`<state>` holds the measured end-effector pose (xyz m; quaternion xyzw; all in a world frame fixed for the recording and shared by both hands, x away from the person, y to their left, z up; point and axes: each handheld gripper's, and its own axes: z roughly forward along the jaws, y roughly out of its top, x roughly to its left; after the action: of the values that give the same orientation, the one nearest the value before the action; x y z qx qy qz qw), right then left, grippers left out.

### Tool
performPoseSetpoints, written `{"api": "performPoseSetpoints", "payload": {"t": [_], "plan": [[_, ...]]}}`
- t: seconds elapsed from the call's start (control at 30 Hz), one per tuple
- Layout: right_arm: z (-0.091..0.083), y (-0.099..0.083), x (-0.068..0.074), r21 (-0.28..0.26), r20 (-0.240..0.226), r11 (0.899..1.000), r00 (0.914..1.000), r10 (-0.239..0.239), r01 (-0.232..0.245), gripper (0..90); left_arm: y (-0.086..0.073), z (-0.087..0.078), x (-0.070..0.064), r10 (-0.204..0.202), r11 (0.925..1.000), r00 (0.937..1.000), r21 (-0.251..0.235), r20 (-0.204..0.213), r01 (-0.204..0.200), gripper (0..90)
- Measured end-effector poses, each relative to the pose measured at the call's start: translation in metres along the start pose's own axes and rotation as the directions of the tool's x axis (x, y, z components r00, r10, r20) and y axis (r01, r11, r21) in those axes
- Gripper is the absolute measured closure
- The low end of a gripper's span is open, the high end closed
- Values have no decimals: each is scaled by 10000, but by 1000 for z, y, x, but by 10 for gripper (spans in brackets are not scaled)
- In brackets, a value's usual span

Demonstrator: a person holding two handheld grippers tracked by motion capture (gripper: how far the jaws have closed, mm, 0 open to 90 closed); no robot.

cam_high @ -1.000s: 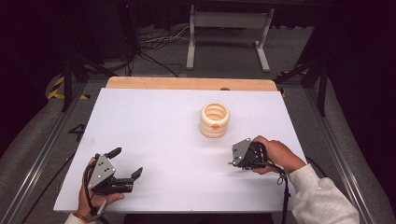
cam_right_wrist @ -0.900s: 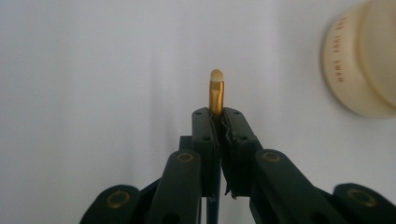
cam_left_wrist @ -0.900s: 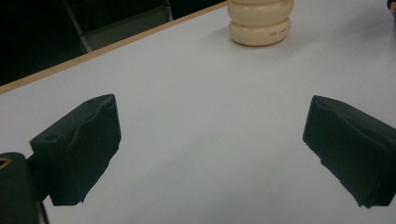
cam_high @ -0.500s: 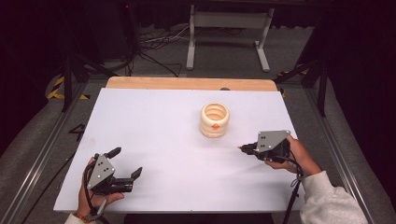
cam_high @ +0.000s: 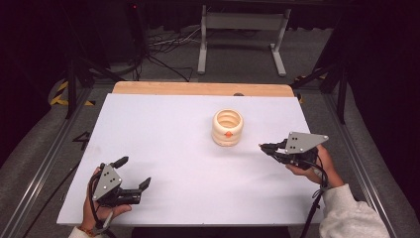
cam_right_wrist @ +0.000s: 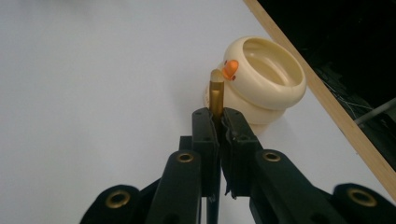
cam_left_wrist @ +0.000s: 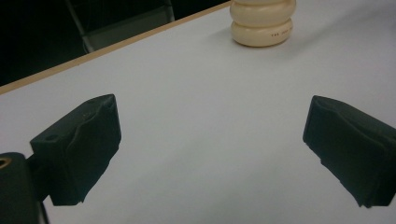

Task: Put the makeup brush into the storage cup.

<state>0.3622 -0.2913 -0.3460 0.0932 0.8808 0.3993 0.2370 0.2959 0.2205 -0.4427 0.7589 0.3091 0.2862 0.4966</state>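
Observation:
A cream ring-shaped duck holder (cam_high: 228, 127) with an orange beak stands upright right of the table's middle; it is also seen as the holder (cam_right_wrist: 261, 79) and the holder (cam_left_wrist: 263, 23). My right gripper (cam_high: 265, 148) hovers to its right, shut on a thin gold pen (cam_right_wrist: 216, 95) whose rounded tip points toward the holder's beak side and stops just short of it. My left gripper (cam_high: 132, 173) rests near the front left corner, its jaws wide open over bare table, with the black pads (cam_left_wrist: 79, 144) far apart and nothing between them.
The white tabletop (cam_high: 163, 144) has a wooden strip (cam_high: 198, 89) along its far edge. Metal rails run down both sides. Behind the table are a grey stand (cam_high: 242, 29) and cables on the floor (cam_high: 163, 54).
My right gripper has swung out to the right and turned level, so that the pen points left toward the holder. The left gripper has not moved.

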Motion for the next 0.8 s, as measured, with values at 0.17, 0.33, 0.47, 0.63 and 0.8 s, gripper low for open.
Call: {"api": "performPoseSetpoints", "payload": {"t": [0.17, 0.33, 0.47, 0.63, 0.8], "plan": [[-2, 1, -1, -325, 216, 9992, 9995, 228, -221, 851, 0, 0, 0, -18, 10000, 10000, -12, -8, 18, 50], [-7, 4, -3, -678, 493, 9969, 9979, 431, -397, 852, 0, 0, 0, -31, 10000, 10000, -24, -23, 31, 50], [-10, 5, -5, -1049, 686, 9927, 9954, 671, -597, 851, 0, 0, 0, 18, 10000, 10000, -19, -25, -18, 50], [-11, 6, -6, -1592, 839, 9829, 9907, 1071, -928, 851, 0, 0, 1, 7, 10000, 10000, -28, -40, -7, 50], [-11, 9, -7, -2000, 981, 9728, 9855, 1385, -1168, 851, 0, 0, 1, 12, 10000, 10000, -17, -31, -12, 50]]}}
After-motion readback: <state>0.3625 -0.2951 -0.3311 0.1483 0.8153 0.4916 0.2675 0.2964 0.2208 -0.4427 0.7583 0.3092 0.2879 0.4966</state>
